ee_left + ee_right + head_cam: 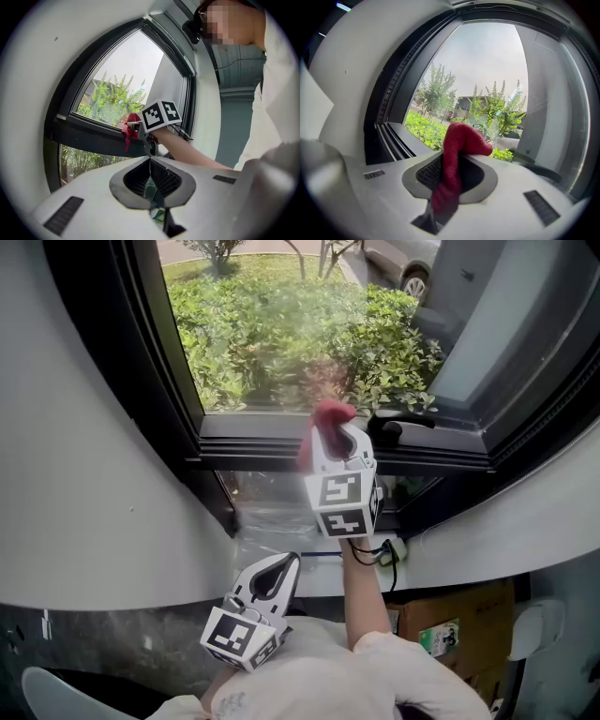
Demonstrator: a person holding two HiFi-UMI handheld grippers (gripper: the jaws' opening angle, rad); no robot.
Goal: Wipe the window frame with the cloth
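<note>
Window looks onto shrubs, with a dark window frame set in a white wall. Right tongs are clamped on the red cloth, whose wad sits at the frame's horizontal rail just left of the window handle. Left tongs sit low by the body, closed together and empty. I'd press the wad flat on the rail and drag lengthwise, with the hard tips off the finish and clear of the handle.

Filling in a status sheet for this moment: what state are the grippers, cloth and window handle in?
cloth: bunched, clamped in the right gripper, up at the frame.
right gripper: shut on the cloth.
left gripper: shut, empty, held low.
handle: lying level along the frame.
</note>
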